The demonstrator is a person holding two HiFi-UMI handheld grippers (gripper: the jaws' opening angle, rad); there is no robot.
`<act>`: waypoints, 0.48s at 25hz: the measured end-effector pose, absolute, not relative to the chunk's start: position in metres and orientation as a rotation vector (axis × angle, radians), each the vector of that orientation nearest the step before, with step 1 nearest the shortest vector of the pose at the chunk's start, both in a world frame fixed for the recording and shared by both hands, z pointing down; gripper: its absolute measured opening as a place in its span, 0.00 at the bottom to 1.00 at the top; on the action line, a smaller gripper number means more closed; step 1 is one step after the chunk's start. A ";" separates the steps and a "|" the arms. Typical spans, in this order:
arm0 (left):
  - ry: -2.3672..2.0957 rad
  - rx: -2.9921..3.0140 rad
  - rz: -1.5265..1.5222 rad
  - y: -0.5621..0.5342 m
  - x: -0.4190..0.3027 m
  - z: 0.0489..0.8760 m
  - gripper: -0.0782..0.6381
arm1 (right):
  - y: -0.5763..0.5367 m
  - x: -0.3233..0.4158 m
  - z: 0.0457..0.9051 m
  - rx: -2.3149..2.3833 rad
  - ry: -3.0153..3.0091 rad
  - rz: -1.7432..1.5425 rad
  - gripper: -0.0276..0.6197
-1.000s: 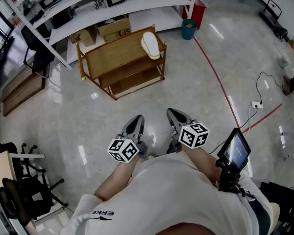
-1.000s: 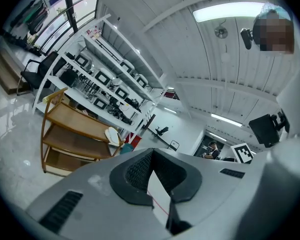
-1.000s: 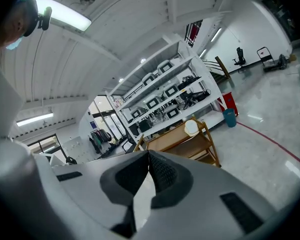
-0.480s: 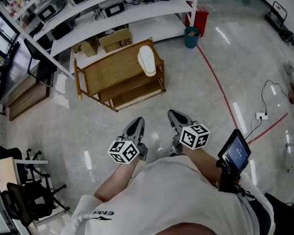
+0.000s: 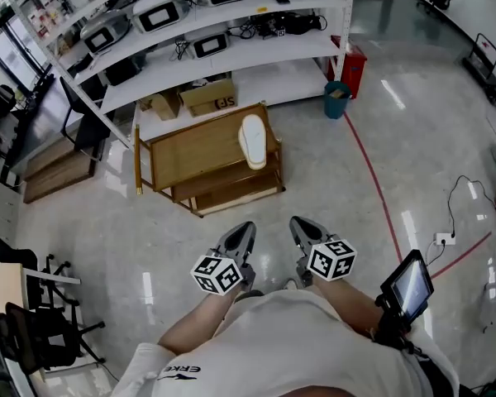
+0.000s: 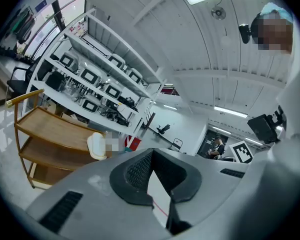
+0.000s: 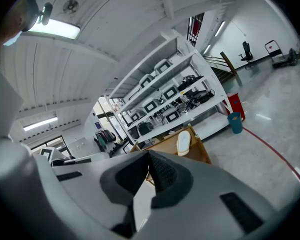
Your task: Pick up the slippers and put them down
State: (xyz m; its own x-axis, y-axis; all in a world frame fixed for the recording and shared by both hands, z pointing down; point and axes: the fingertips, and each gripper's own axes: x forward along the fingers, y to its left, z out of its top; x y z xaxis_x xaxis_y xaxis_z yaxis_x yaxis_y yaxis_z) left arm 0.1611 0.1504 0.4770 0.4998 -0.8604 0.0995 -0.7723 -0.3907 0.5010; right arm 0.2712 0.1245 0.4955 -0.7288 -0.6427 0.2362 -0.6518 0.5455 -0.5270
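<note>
The head view takes in both tools at once. The left gripper (image 5: 245,230) and the right gripper (image 5: 298,223) are held side by side in front of the person's white shirt (image 5: 298,337). Both point toward a wooden rack (image 5: 194,151) and stay well apart from it. Only this view shows a small screen (image 5: 409,286) at the person's right and a power strip (image 5: 441,240) on the floor.

In its own view, the left gripper (image 6: 151,153) has its fingers together at the tips with nothing between them. That view adds the ceiling lights and a distant person in a doorway. In the right gripper view, the right gripper (image 7: 148,154) has its fingers closed and is also empty.

The slippers (image 5: 253,141) lie on the right end of the rack's top shelf. They are pale and lie so close together that they look like one shape. Both gripper views show them there (image 6: 96,146) (image 7: 183,142).

The rack has three wooden shelves. Behind it stands long white shelving (image 5: 289,81) with boxy devices and cables on it. Two cardboard boxes (image 5: 208,98) sit beneath the shelving. One blue bin (image 5: 336,100) and one red box (image 5: 355,58) stand at its right end. The floor is glossy pale tile, crossed by a red line (image 5: 372,180).
</note>
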 end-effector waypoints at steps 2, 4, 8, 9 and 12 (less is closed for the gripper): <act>-1.340 2.262 -0.248 0.144 0.170 0.475 0.11 | 0.120 0.277 0.494 1.138 -2.757 0.944 0.05; -1.341 2.256 -0.251 0.138 0.173 0.474 0.11 | 0.115 0.276 0.494 1.125 -2.763 0.951 0.05; -1.336 2.236 -0.230 0.130 0.171 0.477 0.11 | 0.106 0.269 0.497 1.116 -2.759 0.991 0.05; -1.339 2.228 -0.230 0.128 0.169 0.478 0.11 | 0.104 0.267 0.499 1.112 -2.753 1.000 0.05; -1.352 2.212 -0.234 0.121 0.160 0.480 0.11 | 0.097 0.261 0.505 1.103 -2.734 1.012 0.05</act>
State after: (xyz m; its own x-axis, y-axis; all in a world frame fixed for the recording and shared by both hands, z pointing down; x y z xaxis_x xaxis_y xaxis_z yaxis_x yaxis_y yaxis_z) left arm 0.1603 0.1209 0.4796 0.4833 -0.8666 0.1243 -0.7742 -0.3568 0.5227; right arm 0.2609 0.0971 0.5046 -0.7493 -0.6125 0.2517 -0.6288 0.5389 -0.5605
